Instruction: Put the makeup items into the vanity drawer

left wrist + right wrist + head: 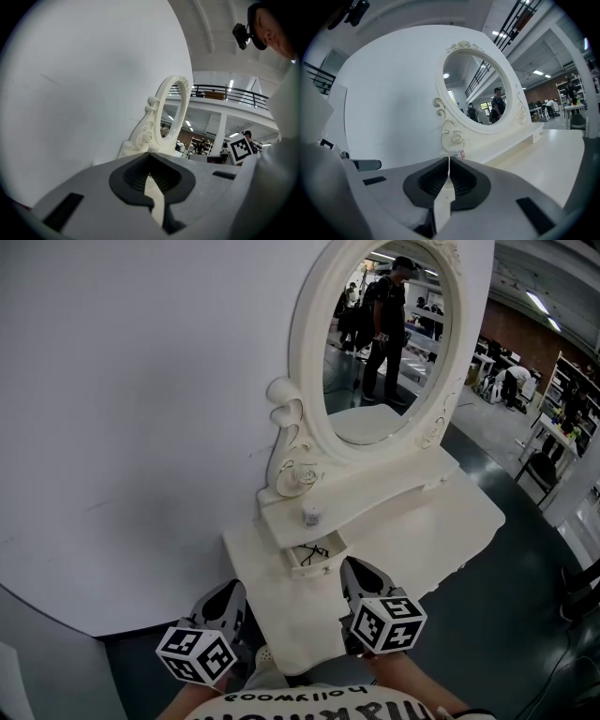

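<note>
Now hovering near the drawer point(314, 557), left hand-held gripper point(228, 594) and right hand-held gripper point(357, 570) both closed, empty, risking toppling the jar point(311, 515) by reaching unopened.

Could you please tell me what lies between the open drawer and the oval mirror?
A small white container stands on the shelf between the drawer and mirror, seen in the head view.

White drawer point(324, 567) open, dark items point(310, 554) inside; small jar point(311, 515) on shelf point(375, 495) above.
</note>
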